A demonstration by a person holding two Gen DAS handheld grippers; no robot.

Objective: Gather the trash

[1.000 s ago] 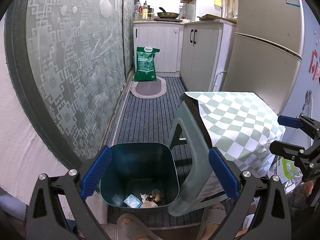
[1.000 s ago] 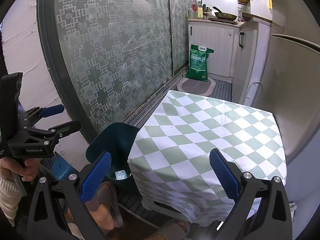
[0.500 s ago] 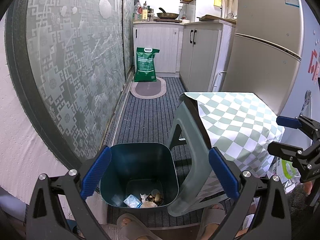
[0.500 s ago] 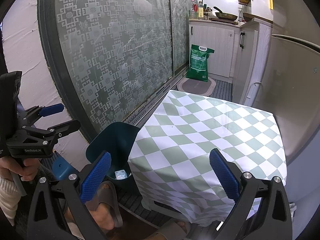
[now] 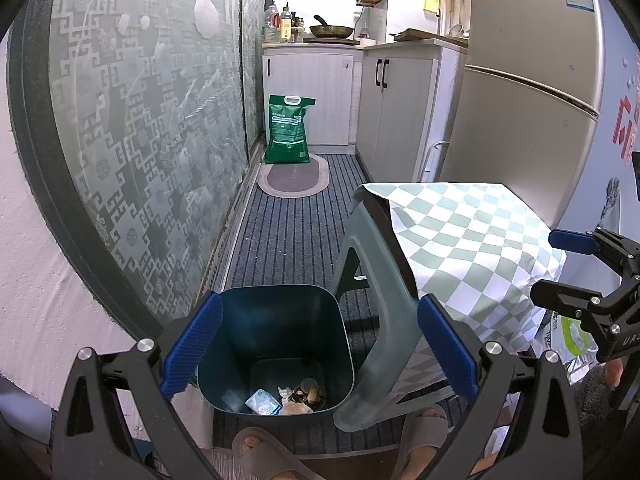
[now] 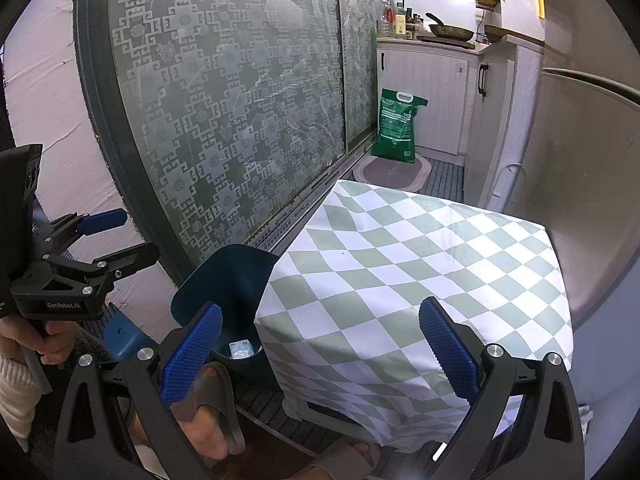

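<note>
Both grippers, left (image 5: 318, 346) and right (image 6: 318, 348), spread wide, empty. Wrappers (image 5: 262, 402) in bin (image 5: 340, 320): likely light, crumply. Bin stiff; best grabbed at rim.

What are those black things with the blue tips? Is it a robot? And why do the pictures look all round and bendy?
It is no robot. A person holds two grabbing tools, one in each hand. Each tool has a small camera with a very wide lens, and that bends the picture.

One picture looks out from the left claw, the other from the right claw. Both claws are open and hold nothing.

The left claw hangs above a dark teal trash bin with some wrappers and scraps at the bottom. Beside it stands a grey plastic stool covered by a green and white checkered cloth. The cloth has nothing on it.
</note>
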